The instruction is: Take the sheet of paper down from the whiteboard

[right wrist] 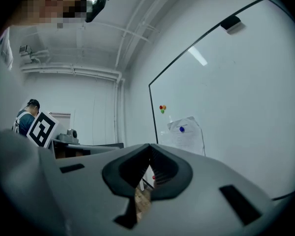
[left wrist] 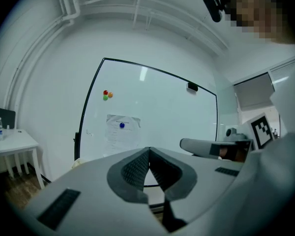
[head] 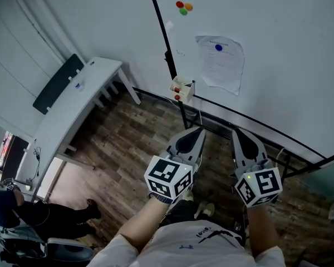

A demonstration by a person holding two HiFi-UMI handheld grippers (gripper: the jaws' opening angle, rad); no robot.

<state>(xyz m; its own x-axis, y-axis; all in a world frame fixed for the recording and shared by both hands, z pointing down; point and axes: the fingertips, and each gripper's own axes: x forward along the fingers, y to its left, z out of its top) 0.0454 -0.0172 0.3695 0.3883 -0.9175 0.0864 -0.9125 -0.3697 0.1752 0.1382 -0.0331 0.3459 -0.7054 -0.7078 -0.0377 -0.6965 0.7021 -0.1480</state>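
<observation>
Head view first, my colleague says: what is the paper like?

I answer: a thin white printed sheet of paper (head: 221, 63), crumpled and uneven at its edges. It hangs flat on the glossy white whiteboard (head: 284, 43) under one round blue magnet (head: 219, 47) near its top. Up and left of it sit three round magnets, red, orange and green (head: 183, 7), close to the board's black frame edge (head: 161, 29).

And your jaws?

Both are clenched on nothing. In the left gripper view the grey plastic left gripper (left wrist: 148, 149) has its dark ribbed pads (left wrist: 136, 168) meeting at the tips. The right gripper view shows the same of the right gripper (right wrist: 150, 145). I hold both level, side by side, short of the board, with the sheet ahead of them and apart.

Room to move?

A brown wood-plank floor (head: 128, 154) lies open below me. A small cream box (head: 182, 88) sits at the board's lower left corner, left of and below the sheet. A white table (head: 83, 102) stands well to the left along the wall.
</observation>
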